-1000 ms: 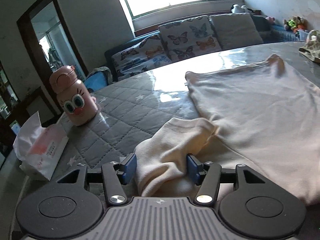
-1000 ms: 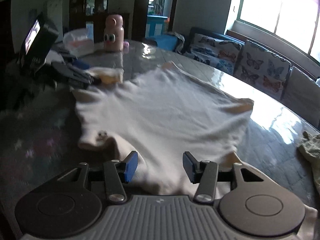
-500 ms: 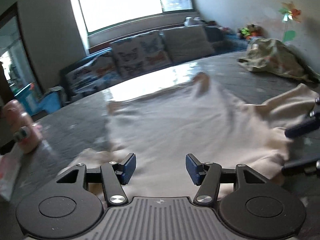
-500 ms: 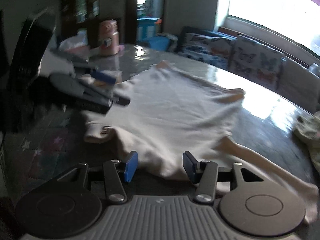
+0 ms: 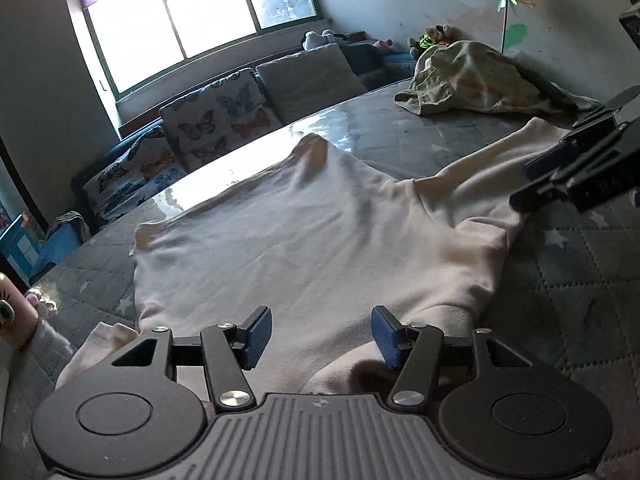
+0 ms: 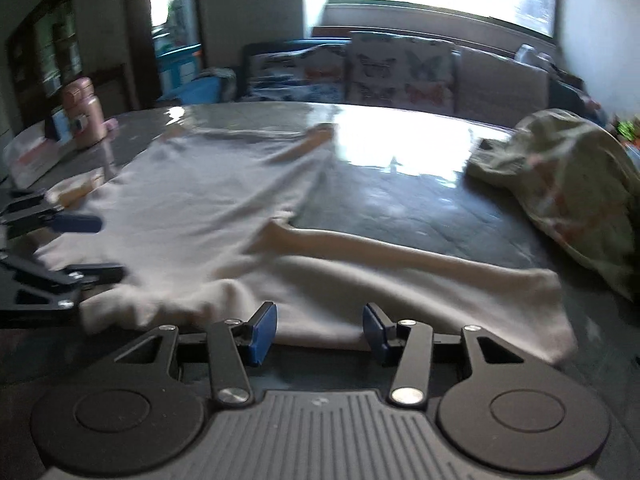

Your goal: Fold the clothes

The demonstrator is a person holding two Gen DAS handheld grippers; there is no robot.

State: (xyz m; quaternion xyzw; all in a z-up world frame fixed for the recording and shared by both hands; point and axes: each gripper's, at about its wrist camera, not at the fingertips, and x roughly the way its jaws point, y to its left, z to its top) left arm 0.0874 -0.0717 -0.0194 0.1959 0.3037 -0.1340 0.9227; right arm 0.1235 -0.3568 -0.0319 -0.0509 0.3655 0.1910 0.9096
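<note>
A cream long-sleeved top (image 5: 304,240) lies spread flat on the quilted grey worktop (image 5: 580,280), its body in the middle and one sleeve (image 6: 420,256) stretched out to the side toward a crumpled olive garment (image 6: 568,176) near the worktop's far edge.

The left gripper (image 5: 321,334) hovers low over the near edge of the top, its blue-padded fingers (image 5: 258,336) spread apart with only flat cloth showing between them; they grip nothing. The right gripper (image 6: 319,334) sits just at the hem beside the outstretched sleeve, fingers (image 6: 264,332) likewise spread wide and holding nothing. Each gripper shows in the other's view: the right one at the right edge of the left view, above the sleeve, and the left one at the left edge of the right view, over the top's near corner.

A pink bottle (image 6: 84,118) stands at the far left corner of the worktop, next to a white tissue pack (image 6: 32,156). Beyond the worktop, a sofa with butterfly cushions (image 5: 216,120) sits under a bright window (image 5: 200,16).
</note>
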